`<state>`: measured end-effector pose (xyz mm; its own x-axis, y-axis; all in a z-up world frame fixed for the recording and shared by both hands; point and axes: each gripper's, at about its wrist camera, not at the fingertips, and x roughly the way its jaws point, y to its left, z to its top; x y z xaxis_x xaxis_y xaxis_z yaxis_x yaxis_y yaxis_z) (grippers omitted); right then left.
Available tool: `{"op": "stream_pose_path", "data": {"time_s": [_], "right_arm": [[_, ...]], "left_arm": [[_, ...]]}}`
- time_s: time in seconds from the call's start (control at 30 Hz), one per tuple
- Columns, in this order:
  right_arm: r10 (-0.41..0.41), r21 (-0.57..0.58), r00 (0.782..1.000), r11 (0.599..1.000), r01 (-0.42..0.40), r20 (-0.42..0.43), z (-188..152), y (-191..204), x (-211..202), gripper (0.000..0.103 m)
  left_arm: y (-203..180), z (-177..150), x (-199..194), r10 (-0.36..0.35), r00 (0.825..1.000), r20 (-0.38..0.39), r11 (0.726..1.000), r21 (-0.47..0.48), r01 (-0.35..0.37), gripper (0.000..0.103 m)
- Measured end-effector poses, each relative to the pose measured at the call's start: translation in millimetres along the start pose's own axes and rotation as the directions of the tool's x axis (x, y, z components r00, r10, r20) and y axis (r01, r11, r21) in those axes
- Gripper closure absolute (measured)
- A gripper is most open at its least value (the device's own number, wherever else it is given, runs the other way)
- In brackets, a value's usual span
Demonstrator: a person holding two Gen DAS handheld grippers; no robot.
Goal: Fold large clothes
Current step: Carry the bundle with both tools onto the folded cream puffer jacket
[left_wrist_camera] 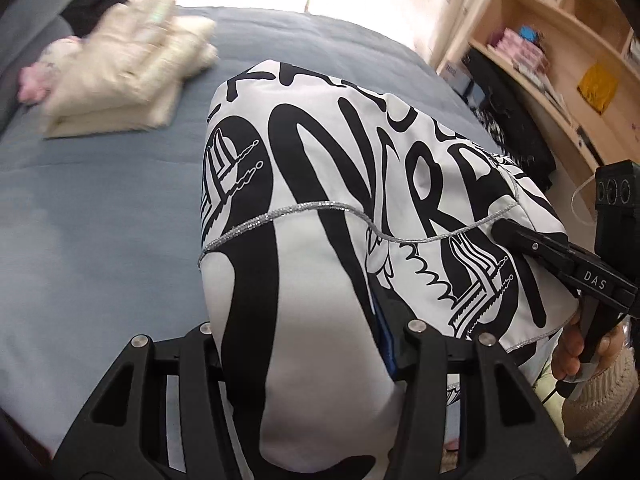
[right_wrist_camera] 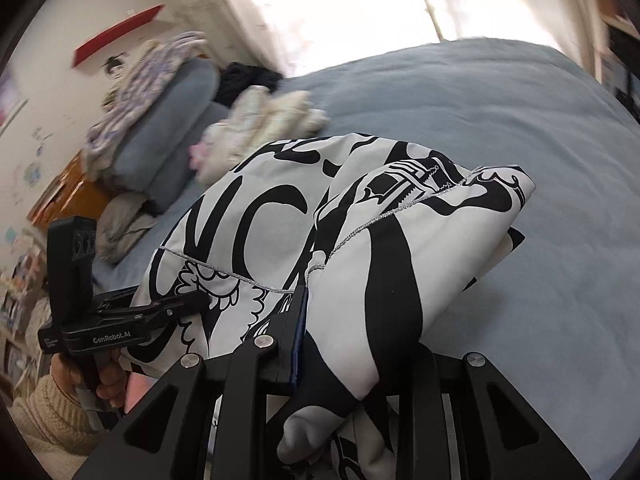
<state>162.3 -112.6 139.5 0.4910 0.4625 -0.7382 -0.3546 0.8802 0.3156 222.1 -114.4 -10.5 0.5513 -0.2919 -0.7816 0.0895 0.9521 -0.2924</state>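
Note:
A large white garment with bold black lettering and silver trim (left_wrist_camera: 320, 208) lies bunched on a blue-grey bed (left_wrist_camera: 100, 220). My left gripper (left_wrist_camera: 308, 340) is shut on the garment's near edge; cloth covers its fingertips. My right gripper (left_wrist_camera: 504, 230) comes in from the right and is shut on the garment near the silver trim. In the right wrist view the garment (right_wrist_camera: 360, 240) drapes over my right gripper (right_wrist_camera: 340, 340), which is closed on a fold of it, and the left gripper (right_wrist_camera: 196, 304) pinches the cloth at the left.
A folded cream pile (left_wrist_camera: 132, 68) with pink items lies at the bed's far left. Blue-grey pillows (right_wrist_camera: 168, 120) and dark clothes sit by the wall. Wooden shelves (left_wrist_camera: 560, 48) stand to the right of the bed. Bare bed surface (right_wrist_camera: 520, 140) stretches beyond the garment.

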Motion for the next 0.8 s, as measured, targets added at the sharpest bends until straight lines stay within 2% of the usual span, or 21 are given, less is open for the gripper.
{"op": "stream_pose_path", "data": {"time_s": [0.1,0.17,0.23,0.3,0.37,0.4,0.5,0.63,0.73,0.8], "right_arm": [[0.035,-0.041,0.999,0.999,-0.033,0.033,-3,21,-4,0.081],[0.058,-0.065,0.997,0.996,-0.054,0.058,2,15,-2,0.081],[0.077,-0.086,0.993,0.994,-0.069,0.087,7,-13,1,0.081],[0.106,-0.091,0.986,0.991,-0.094,0.128,29,-49,17,0.081],[0.124,-0.082,0.979,0.99,-0.112,0.164,52,-103,30,0.081],[0.132,-0.077,0.974,0.99,-0.12,0.183,65,-93,32,0.081],[0.134,-0.072,0.962,0.99,-0.12,0.24,117,-64,64,0.081],[0.122,-0.05,0.945,0.992,-0.113,0.302,181,-47,112,0.081],[0.115,-0.021,0.937,0.993,-0.114,0.331,218,-51,160,0.081],[0.116,0.018,0.935,0.991,-0.129,0.336,235,-65,199,0.081]], "left_arm": [[32,20,-43,0.025,0.998,0.058,1.0,-0.01,-0.024,0.056],[55,39,-71,0.043,0.994,0.097,0.999,-0.011,-0.043,0.056],[83,64,-99,0.061,0.988,0.139,0.998,-0.009,-0.061,0.056],[115,89,-127,0.081,0.98,0.182,0.996,0.006,-0.084,0.056],[139,125,-142,0.1,0.97,0.221,0.994,0.028,-0.109,0.056],[151,138,-149,0.104,0.967,0.233,0.993,0.034,-0.115,0.056],[191,205,-156,0.109,0.957,0.268,0.989,0.069,-0.132,0.056],[254,276,-158,0.087,0.953,0.291,0.986,0.108,-0.123,0.056],[293,329,-129,0.075,0.95,0.302,0.985,0.127,-0.118,0.056],[318,355,-102,0.069,0.955,0.288,0.984,0.139,-0.113,0.056]]}}
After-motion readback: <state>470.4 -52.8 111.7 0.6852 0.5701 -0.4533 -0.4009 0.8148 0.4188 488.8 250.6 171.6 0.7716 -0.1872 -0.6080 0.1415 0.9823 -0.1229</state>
